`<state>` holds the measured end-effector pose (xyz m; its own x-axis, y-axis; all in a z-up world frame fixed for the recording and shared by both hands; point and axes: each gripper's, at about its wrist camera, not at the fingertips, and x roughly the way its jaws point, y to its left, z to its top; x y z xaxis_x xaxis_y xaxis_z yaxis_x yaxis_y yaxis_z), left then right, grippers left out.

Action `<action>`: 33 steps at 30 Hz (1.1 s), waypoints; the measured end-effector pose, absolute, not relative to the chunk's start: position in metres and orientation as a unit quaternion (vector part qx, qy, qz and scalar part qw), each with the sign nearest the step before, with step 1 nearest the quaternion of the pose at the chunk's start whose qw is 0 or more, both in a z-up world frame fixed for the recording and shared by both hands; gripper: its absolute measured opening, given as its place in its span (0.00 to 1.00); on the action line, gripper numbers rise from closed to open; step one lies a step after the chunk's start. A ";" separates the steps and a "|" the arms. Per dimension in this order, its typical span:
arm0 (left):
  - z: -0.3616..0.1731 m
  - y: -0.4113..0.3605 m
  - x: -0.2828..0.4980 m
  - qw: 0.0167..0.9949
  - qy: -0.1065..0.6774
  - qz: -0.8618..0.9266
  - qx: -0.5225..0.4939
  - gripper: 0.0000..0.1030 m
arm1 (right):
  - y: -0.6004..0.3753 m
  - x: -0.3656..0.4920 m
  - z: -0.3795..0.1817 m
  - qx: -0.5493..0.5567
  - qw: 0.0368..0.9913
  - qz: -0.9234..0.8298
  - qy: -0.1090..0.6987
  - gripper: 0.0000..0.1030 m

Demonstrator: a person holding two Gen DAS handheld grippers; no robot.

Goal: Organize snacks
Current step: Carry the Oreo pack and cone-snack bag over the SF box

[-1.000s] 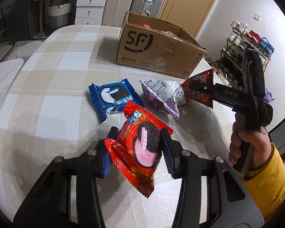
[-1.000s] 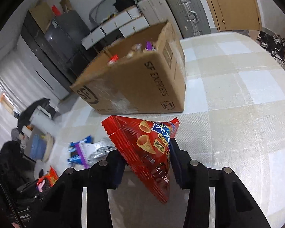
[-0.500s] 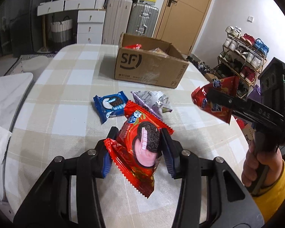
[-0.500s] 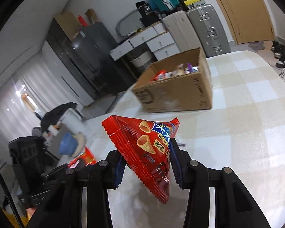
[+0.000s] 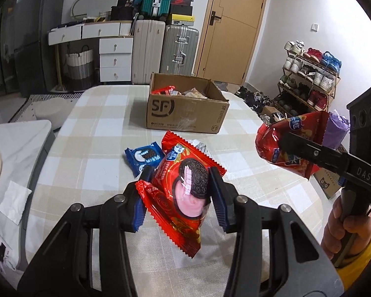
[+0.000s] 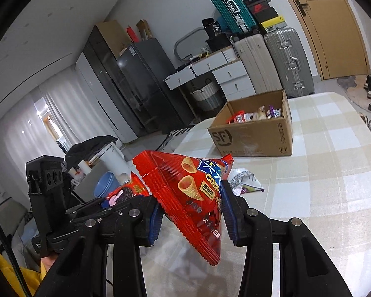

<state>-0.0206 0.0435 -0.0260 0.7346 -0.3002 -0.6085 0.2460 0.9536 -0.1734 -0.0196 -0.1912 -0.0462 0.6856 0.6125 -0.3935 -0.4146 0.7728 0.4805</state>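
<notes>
My left gripper (image 5: 179, 195) is shut on a red Oreo packet (image 5: 183, 193) and holds it well above the checked table (image 5: 99, 148). My right gripper (image 6: 190, 210) is shut on a red cone-crisps bag (image 6: 193, 195), also raised; it shows at the right of the left wrist view (image 5: 289, 148). The open SF cardboard box (image 5: 185, 109) with several snacks inside stands at the table's far side, and it shows in the right wrist view (image 6: 254, 133). A blue Oreo packet (image 5: 144, 158) and a silver-purple packet (image 6: 244, 183) lie on the table.
A white side table (image 5: 12, 163) with a tissue stands left of the table. A shoe rack (image 5: 309, 79) is at the right. Suitcases (image 5: 178, 47), drawers and a dark fridge stand behind the box.
Both grippers have risen and pulled back from the table with their packets. The box now looks farther away and its inside shows.
</notes>
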 end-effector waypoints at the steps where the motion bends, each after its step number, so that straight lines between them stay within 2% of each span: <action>1: -0.021 0.042 -0.023 0.931 0.331 -0.149 -0.036 0.41 | -0.191 -0.020 -0.043 0.178 0.901 0.285 0.273 0.42; 17: 0.038 0.037 0.019 0.941 0.303 -0.150 -0.013 0.41 | -0.194 0.016 -0.004 0.159 0.912 0.294 0.237 0.42; 27: 0.061 0.025 0.095 0.939 0.306 -0.156 0.000 0.41 | -0.204 0.077 0.022 0.144 0.924 0.280 0.217 0.42; 33: 0.063 0.016 0.170 0.931 0.331 -0.152 -0.013 0.41 | -0.206 0.130 0.032 0.132 0.931 0.266 0.213 0.42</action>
